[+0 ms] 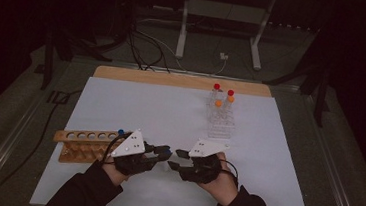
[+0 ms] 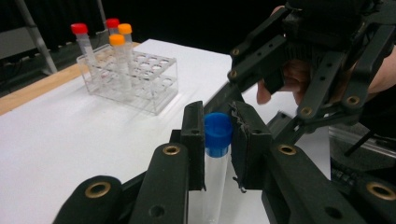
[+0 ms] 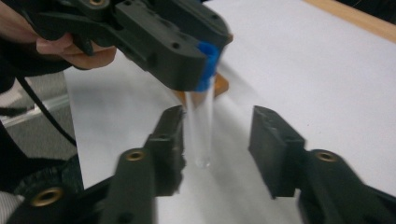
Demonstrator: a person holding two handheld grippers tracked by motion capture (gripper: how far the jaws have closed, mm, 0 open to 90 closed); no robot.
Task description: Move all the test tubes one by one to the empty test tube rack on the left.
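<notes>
1. worktop (image 1: 121,102): both hands meet over its near middle, the wooden rack (image 1: 84,147) just beside the left fingers, the clear rack (image 1: 221,119) well beyond the right ones.
2. left gripper (image 2: 218,140): fingers clamped on the blue cap of the tube (image 2: 215,172), which hangs upright below them.
3. right gripper (image 3: 215,144): fingers apart, the tube's (image 3: 201,126) lower end between them, untouched, nearer one finger.
</notes>
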